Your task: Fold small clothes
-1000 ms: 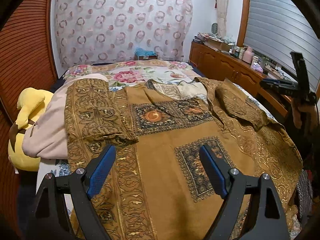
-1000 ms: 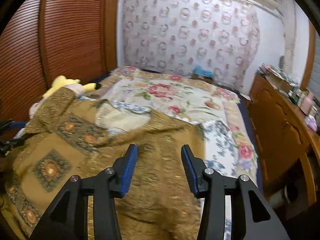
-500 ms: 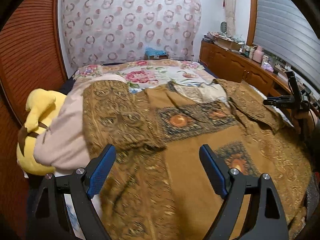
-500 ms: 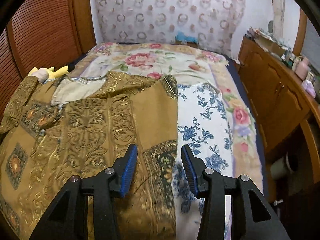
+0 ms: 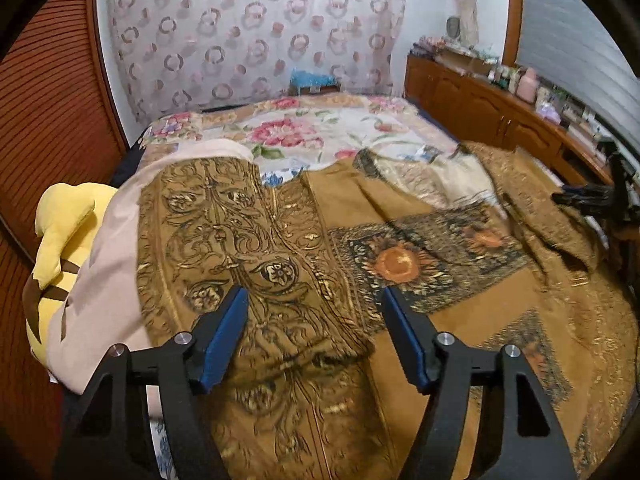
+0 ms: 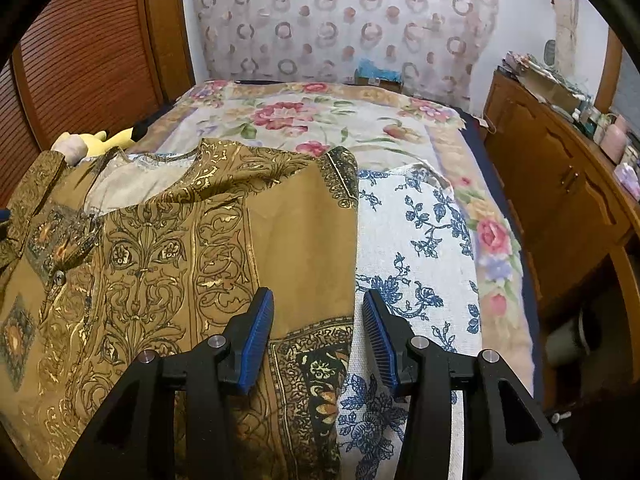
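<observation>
A brown shirt with gold scroll print (image 5: 400, 320) lies spread face up on the bed; it also fills the left half of the right wrist view (image 6: 160, 264). My left gripper (image 5: 314, 328) is open and empty, hovering just above the shirt's left sleeve (image 5: 224, 240), which lies folded over the body. My right gripper (image 6: 318, 334) is open and empty, low over the shirt's right side edge (image 6: 348, 280), one finger over the cloth and one over the bedsheet. The right gripper also shows at the far right of the left wrist view (image 5: 600, 196).
The bed has a floral cover (image 6: 320, 120) and a blue-flowered sheet (image 6: 420, 240). A yellow plush toy (image 5: 56, 240) and a pink cloth (image 5: 108, 264) lie at the bed's left edge. A wooden cabinet (image 6: 560, 208) runs along the right side, wooden slatted doors (image 6: 80, 60) along the left.
My left gripper has moved left and forward to over the left sleeve. My right gripper has swung right and lower to the shirt's right edge. Both stay open.
</observation>
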Demonstrator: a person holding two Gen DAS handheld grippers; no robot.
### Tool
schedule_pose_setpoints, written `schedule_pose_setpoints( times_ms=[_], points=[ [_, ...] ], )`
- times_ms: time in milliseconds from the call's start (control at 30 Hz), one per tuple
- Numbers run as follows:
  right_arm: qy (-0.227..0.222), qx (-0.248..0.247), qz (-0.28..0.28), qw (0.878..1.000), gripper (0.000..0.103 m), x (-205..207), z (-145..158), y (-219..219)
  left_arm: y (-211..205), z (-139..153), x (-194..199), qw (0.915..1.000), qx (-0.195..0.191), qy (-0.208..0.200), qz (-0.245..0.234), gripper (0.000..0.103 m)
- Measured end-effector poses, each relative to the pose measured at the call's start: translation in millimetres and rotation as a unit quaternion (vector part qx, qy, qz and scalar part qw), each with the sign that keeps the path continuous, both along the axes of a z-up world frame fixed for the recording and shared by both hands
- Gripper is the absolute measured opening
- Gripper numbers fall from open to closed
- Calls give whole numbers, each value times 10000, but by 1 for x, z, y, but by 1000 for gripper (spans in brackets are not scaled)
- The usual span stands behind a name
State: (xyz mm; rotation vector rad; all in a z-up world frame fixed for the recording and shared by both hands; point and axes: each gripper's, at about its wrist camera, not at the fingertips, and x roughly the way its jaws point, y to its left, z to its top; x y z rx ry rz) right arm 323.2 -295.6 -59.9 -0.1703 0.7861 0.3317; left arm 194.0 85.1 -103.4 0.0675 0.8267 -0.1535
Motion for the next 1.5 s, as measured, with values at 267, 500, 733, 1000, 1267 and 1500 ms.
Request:
schedule_pose_setpoints(
  times_ms=[267,500,733,1000,1267,1500],
  points=[
    [-11,17,-5,10000,50,-2,-6,-4,-14,-23,16,9986,426,302,-40,56],
    [-24,-8,-15,10000,51,-5,-4,-4,-11,-20,19,9985,392,374,-80,13],
    [-34,-18,-16,10000,51,-5,-5,-5,-7,1,3,9998,112,51,-170,5],
    [-38,-18,-16,10000,52,-5,-5,-5,-37,47,-24,9952,-537,-275,-765,5],
    [-47,-18,-18,10000,52,-5,-5,-6,-41,66,-27,9915,-781,-317,-988,35],
    [-55,-19,-17,10000,53,-5,-5,-5,-10,60,-13,9968,-449,-360,-550,50]
  ],
)
